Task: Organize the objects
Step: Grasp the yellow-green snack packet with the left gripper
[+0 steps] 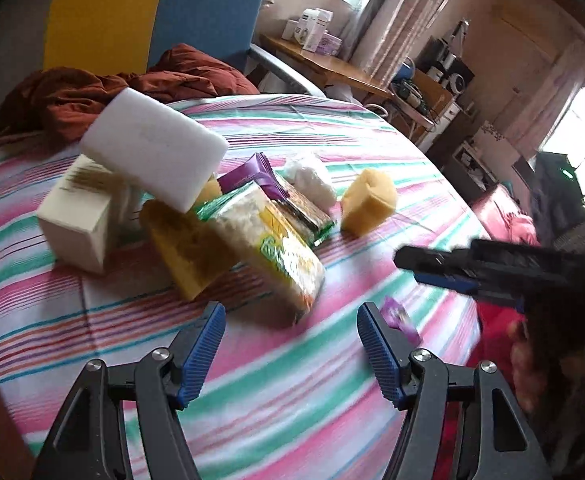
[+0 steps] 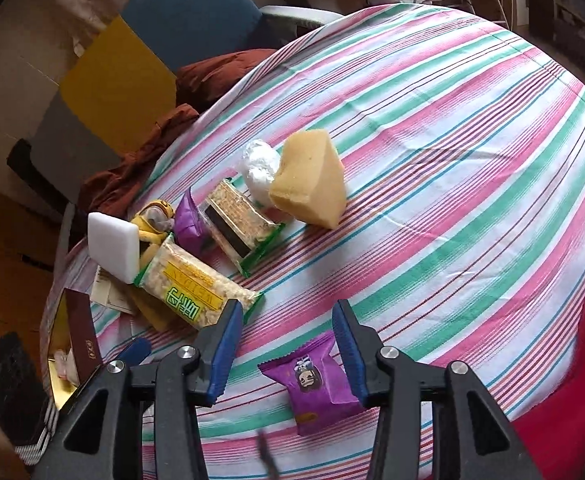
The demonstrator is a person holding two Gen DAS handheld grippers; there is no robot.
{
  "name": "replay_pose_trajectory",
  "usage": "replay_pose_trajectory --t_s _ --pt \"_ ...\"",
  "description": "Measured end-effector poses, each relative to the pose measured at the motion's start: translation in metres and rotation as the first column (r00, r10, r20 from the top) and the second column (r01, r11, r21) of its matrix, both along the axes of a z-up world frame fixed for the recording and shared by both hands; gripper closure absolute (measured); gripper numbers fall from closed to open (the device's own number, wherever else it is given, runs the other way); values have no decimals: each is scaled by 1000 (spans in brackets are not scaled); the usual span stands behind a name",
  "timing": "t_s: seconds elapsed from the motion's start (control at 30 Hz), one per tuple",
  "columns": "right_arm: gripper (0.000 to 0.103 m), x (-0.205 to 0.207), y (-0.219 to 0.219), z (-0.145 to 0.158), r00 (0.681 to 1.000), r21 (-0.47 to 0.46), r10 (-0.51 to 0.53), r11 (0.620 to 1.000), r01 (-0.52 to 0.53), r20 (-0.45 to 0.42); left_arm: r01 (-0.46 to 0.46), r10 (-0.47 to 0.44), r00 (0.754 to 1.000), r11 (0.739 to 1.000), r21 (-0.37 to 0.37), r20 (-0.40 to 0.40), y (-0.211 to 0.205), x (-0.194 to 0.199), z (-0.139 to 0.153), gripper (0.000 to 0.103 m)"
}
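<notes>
Purple snack packet (image 2: 319,384): lying flat on the striped cloth of the bench (image 2: 472,152), apart from the main heap, on the near side of the rice-cracker pack (image 2: 196,292); in the right wrist view it is sitting between the right tool's blue pads, its right edge touching or just beside the right-hand pad.
Right hand-held gripper (image 2: 288,350): jaws standing narrow but not pressing the packet on both sides; nothing is being lifted, as far as the view is showing.
Left hand-held gripper (image 1: 291,354): jaws standing about half wide and empty, hovering over bare cloth just on the near side of the rice-cracker pack (image 1: 276,248).
Heap beside the rice-cracker pack: white foam block (image 1: 154,148) leaning on a cream box (image 1: 76,216), a second purple wrapper (image 1: 252,172) and a seeded bar in green wrap (image 2: 238,224) lying behind it, a yellow sponge wedge (image 2: 310,180) and a white wad (image 2: 258,168) sitting beyond those.
Step in hand, as I am judging it: the right tool is settling on the loose purple packet to gather it with the rest.
Doing it well: centring the packet between the pads before squeezing, gripping the crimped edge or the firm middle rather than the puffed film, and lowering until the tips are nearly brushing the cloth without pinching it.
Risk: slippery film is likely to be sliding out, and the cloth may be bunching up.
</notes>
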State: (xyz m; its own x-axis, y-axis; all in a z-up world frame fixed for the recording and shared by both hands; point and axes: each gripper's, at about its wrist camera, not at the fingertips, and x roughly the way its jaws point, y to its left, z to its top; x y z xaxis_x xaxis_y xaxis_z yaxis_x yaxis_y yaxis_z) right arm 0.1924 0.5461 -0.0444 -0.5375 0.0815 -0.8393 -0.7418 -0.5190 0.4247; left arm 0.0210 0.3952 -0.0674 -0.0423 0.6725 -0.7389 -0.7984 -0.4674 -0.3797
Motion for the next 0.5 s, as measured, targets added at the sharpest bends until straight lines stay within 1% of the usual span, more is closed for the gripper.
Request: replay_pose_trajectory --t_s 0.03,0.1,0.2,0.27,0.37,0.43,0.47,0.5 --pt "56 4 4 4 1000 -3 2 1000 -2 -7 -11 11 1000 1000 3 11 5 -3 -3 35" --pt "56 -3 8 0 1000 -8 6 1000 -6 -21 -37 37 998 999 4 50 14 -9 -10 35" --pt "55 -6 10 -2 999 -16 12 1000 -13 -39 -65 64 994 998 6 84 27 -16 -19 35" --pt "55 -6 10 -2 999 -17 12 1000 -13 -47 -85 83 989 996 11 124 33 -22 -25 35" --pt "55 -7 11 -3 998 -22 19 1000 -20 -53 -107 103 982 994 14 157 41 -29 -32 35" --pt "55 -7 11 -4 998 -26 21 999 -23 -54 -105 101 982 994 14 161 46 -30 -34 37" --pt "55 -7 11 -4 998 -27 20 999 -22 -51 -102 100 982 995 7 160 49 -30 -35 44" --pt "55 -7 11 -4 999 -28 20 999 -21 -47 -99 98 982 995 -1 161 50 -31 -37 58"
